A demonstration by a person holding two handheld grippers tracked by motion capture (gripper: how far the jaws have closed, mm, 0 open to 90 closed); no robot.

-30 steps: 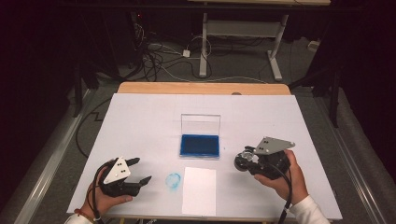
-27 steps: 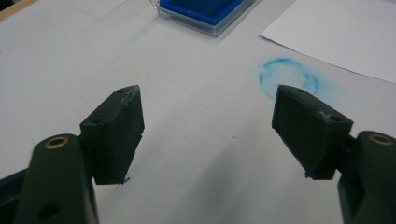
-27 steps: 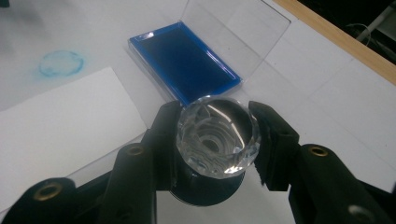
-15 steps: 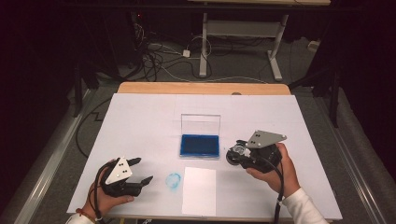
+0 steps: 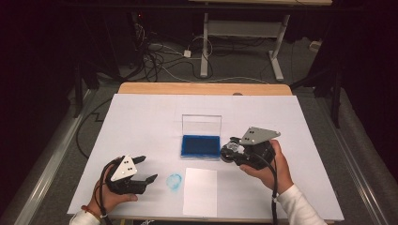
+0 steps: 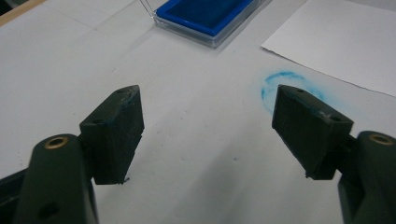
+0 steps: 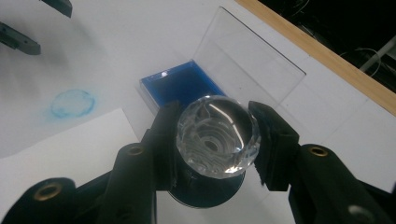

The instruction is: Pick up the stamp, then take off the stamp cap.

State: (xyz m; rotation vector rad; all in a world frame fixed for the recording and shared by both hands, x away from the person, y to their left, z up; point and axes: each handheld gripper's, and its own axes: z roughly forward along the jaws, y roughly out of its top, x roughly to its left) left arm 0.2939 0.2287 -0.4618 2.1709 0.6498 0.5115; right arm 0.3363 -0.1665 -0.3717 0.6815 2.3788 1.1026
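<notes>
The right gripper, pinching the clear-handled stamp, has shifted leftward to the ink pad; inking appears next. The left gripper rests spread on the counter.

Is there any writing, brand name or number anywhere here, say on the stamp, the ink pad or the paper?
None can be read.
Clear-handled stamp in the right gripper: no lettering shows.
Blue ink pad: no label.
White sheet: blank.
Blue ring print on the table cover: a smudged circle, no legible characters.
</notes>
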